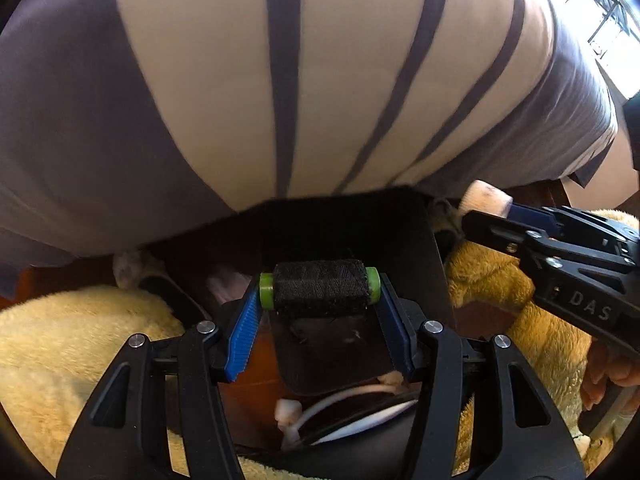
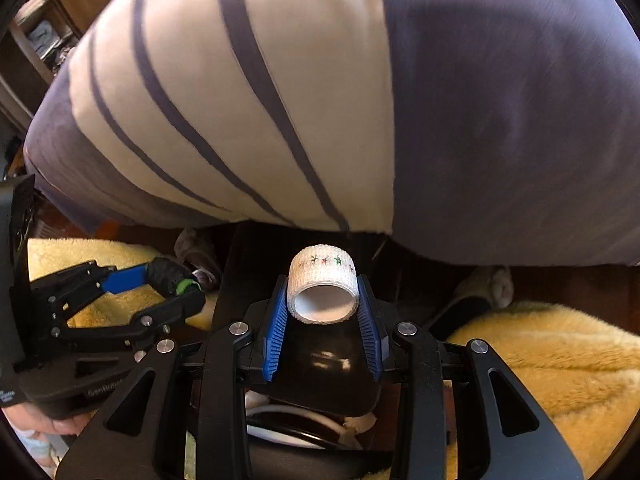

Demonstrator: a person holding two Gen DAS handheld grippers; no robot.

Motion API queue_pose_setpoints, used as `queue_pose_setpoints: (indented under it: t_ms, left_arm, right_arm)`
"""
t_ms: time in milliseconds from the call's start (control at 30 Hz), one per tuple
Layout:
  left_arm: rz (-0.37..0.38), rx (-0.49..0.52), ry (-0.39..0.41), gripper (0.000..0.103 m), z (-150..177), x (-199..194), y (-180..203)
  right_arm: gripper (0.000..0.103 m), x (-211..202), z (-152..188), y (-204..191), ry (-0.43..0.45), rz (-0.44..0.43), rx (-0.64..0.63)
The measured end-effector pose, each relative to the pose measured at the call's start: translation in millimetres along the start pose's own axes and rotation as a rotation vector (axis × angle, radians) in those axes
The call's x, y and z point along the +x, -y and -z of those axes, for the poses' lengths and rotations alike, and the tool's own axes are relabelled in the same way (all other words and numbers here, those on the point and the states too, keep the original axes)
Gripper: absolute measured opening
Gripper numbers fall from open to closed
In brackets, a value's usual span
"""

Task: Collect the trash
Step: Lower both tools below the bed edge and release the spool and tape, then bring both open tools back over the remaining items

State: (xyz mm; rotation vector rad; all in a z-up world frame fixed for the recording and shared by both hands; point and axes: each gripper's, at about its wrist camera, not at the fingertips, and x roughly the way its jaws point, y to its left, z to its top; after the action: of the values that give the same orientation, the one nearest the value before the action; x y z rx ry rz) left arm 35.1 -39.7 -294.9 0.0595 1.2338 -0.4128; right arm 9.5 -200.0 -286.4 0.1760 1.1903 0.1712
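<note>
Left claw [image 1: 319, 290] was clamped on a black roll [image 1: 320, 288] with green core ends, held crosswise between the blue pads [image 1: 243, 340], one pad on each green end. Right claw [image 2: 324, 300] was clamped on a white roll [image 2: 323, 290] with small coloured stars printed on its wrap, hollow end facing the camera, a blue pad against each side. In the left wrist view the right claw [image 1: 486, 210] came in from the right, slightly higher than the black roll, with the white roll [image 1: 486, 198] at its tip. In the right wrist view the left claw [image 2: 172, 278] sat to the left, about level, carrying the black roll [image 2: 168, 274]. The two claws were near each other but apart. Just below and beyond both claws stood a dark bin [image 1: 416, 240], its black flap [image 1: 332, 356] tilted under the left claw's pads; the same bin [image 2: 320, 364] lay directly under the white roll. White scraps [image 1: 288, 408] showed under the flap, beneath the left claw. A striped cushion [image 1: 280, 80], cream with purple bands, filled the space ahead of and above both claws. Yellow fluffy rug [image 1: 60, 352] spread to either side below the claws. A slipper [image 2: 480, 292] lay ahead-right of the right claw on the wood floor [image 2: 560, 284]. A bare hand [image 1: 612, 376] held the right claw's handle, lower right.
</note>
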Motion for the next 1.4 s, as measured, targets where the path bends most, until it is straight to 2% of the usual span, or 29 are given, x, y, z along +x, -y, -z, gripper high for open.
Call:
queue_pose_setpoints:
  t_ms: [100,167,200,267,433,600,733,933,1167,1400]
  left_arm:
    - [0.006,0.015,-0.023,0.053,5,7,3]
    - [0.0,0.022,-0.041,0.055,5,11,5]
    - [0.0,0.022,-0.042,0.062,6,12,7]
    - [-0.001,0.022,-0.039,0.067,4,12,7]
    - [-0.007,0.017,-0.011,0.077,-1,-2,3]
    - [-0.015,0.024,0.12,0.086,-13,-49,1]
    - [-0.033,0.032,0.263,0.087,-28,-99,0]
    - [-0.061,0.009,0.415,0.088,-44,-153,-9]
    - [-0.102,0.021,0.513,0.089,-69,-192,-10]
    - [-0.143,0.029,0.534,0.089,-109,-198,-14]
  right_arm:
    - [0.035,8,0,0,-0.02,-0.006,0.014]
    - [0.047,9,-4,2,-0.016,-0.011,0.027]
    - [0.057,9,-7,2,-0.012,-0.012,0.032]
    - [0.062,5,-9,5,0.0,-0.007,0.045]
    - [0.062,-7,-15,16,0.04,0.005,0.081]
    - [0.071,-42,-26,20,0.146,0.029,0.097]
    - [0.074,-81,-35,18,0.25,0.04,0.084]
    - [0.076,-130,-48,17,0.38,0.059,0.064]
    - [0.077,-161,-72,19,0.472,0.086,0.05]
    - [0.077,-168,-122,13,0.514,0.113,0.022]
